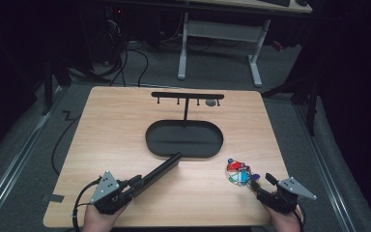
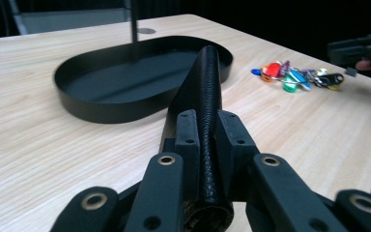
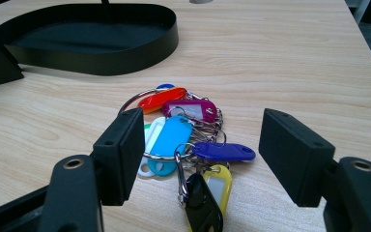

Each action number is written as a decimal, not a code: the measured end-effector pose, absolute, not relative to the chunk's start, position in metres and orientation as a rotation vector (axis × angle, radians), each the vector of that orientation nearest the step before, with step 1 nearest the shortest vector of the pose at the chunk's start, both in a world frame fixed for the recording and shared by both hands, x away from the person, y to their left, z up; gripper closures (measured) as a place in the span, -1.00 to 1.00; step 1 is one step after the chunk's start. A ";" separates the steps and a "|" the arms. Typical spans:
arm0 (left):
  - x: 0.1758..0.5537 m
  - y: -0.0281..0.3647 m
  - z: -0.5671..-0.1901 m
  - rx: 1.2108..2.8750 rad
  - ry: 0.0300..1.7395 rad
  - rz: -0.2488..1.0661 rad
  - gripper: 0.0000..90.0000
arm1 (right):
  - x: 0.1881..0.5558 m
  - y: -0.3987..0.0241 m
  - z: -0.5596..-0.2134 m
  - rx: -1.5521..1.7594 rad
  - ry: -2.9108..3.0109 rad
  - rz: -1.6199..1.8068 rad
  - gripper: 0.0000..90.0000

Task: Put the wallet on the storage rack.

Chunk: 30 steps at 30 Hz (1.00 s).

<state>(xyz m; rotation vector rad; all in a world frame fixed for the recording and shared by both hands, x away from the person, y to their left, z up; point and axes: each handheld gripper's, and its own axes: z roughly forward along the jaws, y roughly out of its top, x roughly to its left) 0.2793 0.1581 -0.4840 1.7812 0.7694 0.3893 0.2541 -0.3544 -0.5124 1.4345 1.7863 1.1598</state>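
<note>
at the lower left of the high view, the left gripper [image 1: 136,183] has its jaws clamped on one end of a long black textured case [image 1: 160,171], which slants up and to the right so that its far tip reaches the near rim of the oval black tray [image 1: 154,147] in the middle of the wooden table [image 1: 101,140]. in the left gripper view the case [image 2: 207,92] runs straight up the centre of the frame from between the two pads, its rounded tip over the tray wall [image 2: 101,113]. the hold sits at the very end of the case, so the long free length could, in this onlooker's judgement, sag, swing or twist out of the jaws; the tip could also catch the tray rim and shove the tray back. behind the tray, at the upper centre of the high view, a thin t-shaped hook stand [image 1: 187,95] rises from it, and a wide sweep of the case could knock it.

at the lower right, the right gripper [image 1: 263,186] rests with its jaws apart, just short of a bunch of keys with coloured tags [image 1: 240,172]. in the right gripper view the bunch [image 3: 183,140] lies on the table between and just beyond the two open pads, which touch nothing. the loose tags and rings spread flat, so a closing pinch could, it seems, seize a single tag and leave the rest dangling, or scrape the wood and push the bunch away.
</note>
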 end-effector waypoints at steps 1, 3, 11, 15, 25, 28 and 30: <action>0.280 0.161 -0.484 1.777 0.776 0.395 0.79 | 0.254 -0.354 -0.513 1.433 1.788 1.160 -0.26; 0.282 0.164 -0.485 1.764 0.791 0.393 0.79 | 0.254 -0.354 -0.513 1.439 1.788 1.160 -0.26; 0.289 0.175 -0.489 1.729 0.833 0.384 0.77 | 0.255 -0.354 -0.514 1.436 1.793 1.160 -0.26; 0.290 0.177 -0.490 1.725 0.838 0.392 0.77 | 0.255 -0.353 -0.514 1.439 1.796 1.163 -0.26; 0.291 0.180 -0.491 1.715 0.841 0.387 0.77 | 0.256 -0.352 -0.515 1.436 1.805 1.158 -0.26; 0.291 0.180 -0.491 1.714 0.839 0.382 0.70 | 0.256 -0.352 -0.515 1.436 1.805 1.159 -0.26; 0.291 0.180 -0.492 1.715 0.837 0.386 0.63 | 0.256 -0.351 -0.515 1.439 1.806 1.161 -0.26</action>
